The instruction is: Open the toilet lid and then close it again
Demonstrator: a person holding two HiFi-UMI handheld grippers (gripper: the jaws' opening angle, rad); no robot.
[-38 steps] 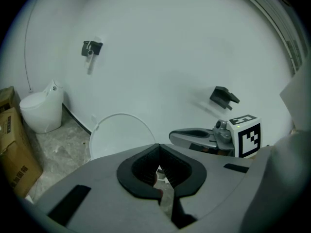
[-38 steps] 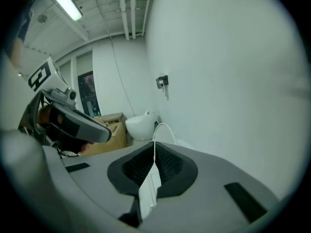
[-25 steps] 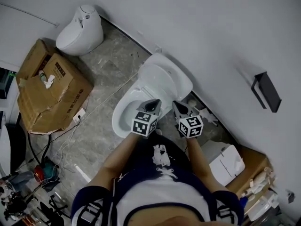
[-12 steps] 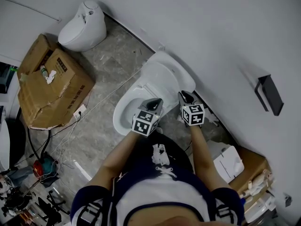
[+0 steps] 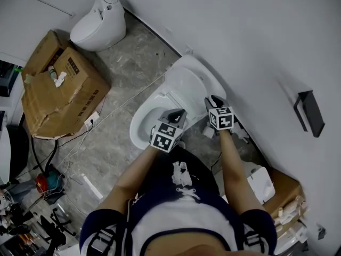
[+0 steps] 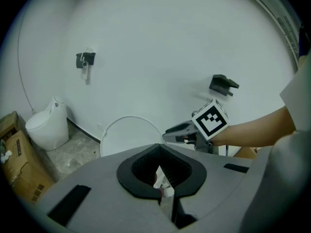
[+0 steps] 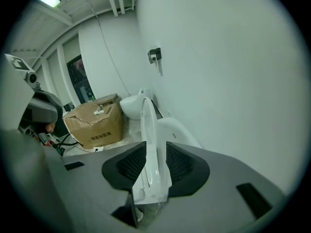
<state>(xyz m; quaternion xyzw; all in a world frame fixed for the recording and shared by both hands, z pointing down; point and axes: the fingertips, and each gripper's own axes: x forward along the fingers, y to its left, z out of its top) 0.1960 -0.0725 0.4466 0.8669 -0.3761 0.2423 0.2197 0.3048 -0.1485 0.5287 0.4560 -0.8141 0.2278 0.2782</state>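
Note:
The white toilet lid (image 5: 187, 83) stands raised against the wall, above the open bowl (image 5: 143, 127). My right gripper (image 5: 213, 98) is at the lid's right edge. Its jaws are opening, and in the right gripper view the lid's edge (image 7: 147, 123) stands upright between the two pads of the right gripper (image 7: 149, 165), with a thin gap on each side. My left gripper (image 5: 178, 113) hangs shut over the bowl's near side with nothing in it. The left gripper view shows its jaws (image 6: 161, 177) closed together, the lid (image 6: 127, 136) ahead and the right gripper (image 6: 168, 131) beside it.
A second white toilet (image 5: 101, 21) stands further along the wall. Torn cardboard boxes (image 5: 58, 92) sit left of the bowl, with cables (image 5: 64, 156) across the stone floor. A black holder (image 5: 309, 112) hangs on the wall. A white box (image 5: 261, 183) lies at the right.
My right gripper has moved forward to the lid's right edge and its jaws have opened around that edge. The left gripper has stayed in place, shut.

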